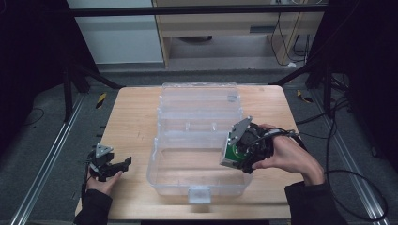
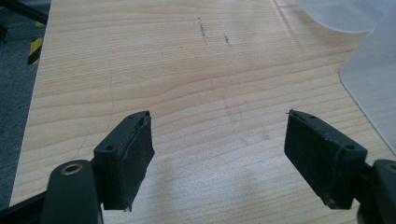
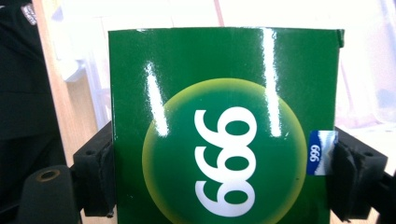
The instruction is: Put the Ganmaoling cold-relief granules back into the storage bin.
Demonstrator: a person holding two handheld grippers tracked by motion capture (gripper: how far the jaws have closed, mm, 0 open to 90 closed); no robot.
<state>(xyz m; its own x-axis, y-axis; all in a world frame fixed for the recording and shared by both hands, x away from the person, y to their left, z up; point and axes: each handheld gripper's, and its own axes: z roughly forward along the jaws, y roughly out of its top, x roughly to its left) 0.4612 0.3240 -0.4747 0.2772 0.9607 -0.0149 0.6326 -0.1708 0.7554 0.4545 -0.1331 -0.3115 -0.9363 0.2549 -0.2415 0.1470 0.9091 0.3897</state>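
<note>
The right tool [image 1: 234, 154] is clamped on a glossy green box [image 3: 224, 130] with white digits printed in a yellow-green circle; in the right gripper view its two black jaws press the box's side faces, one on each side, low down on the box. From the high view the box hangs over the right part of a clear plastic bin [image 1: 197, 185], whose lid [image 1: 199, 101] stands open behind it, so the likely step is lowering the box inside. The left tool [image 1: 110, 164] sits well apart on the left of the wooden surface [image 1: 131, 117], jaws spread wide with nothing between them; its own view looks along bare wood, with the bin's clear edge at the far right. The risks, as I judge them: the box is slick and held only by a narrow band near its lower end, so a tilt of the hand could let it pivot or slide out before it reaches the floor of the bin. It also hangs close to the bin's right wall, and a descent off-line could catch a corner on the rim. The bin looks light and nothing steadies it, so a bump might shove it across the surface.
</note>
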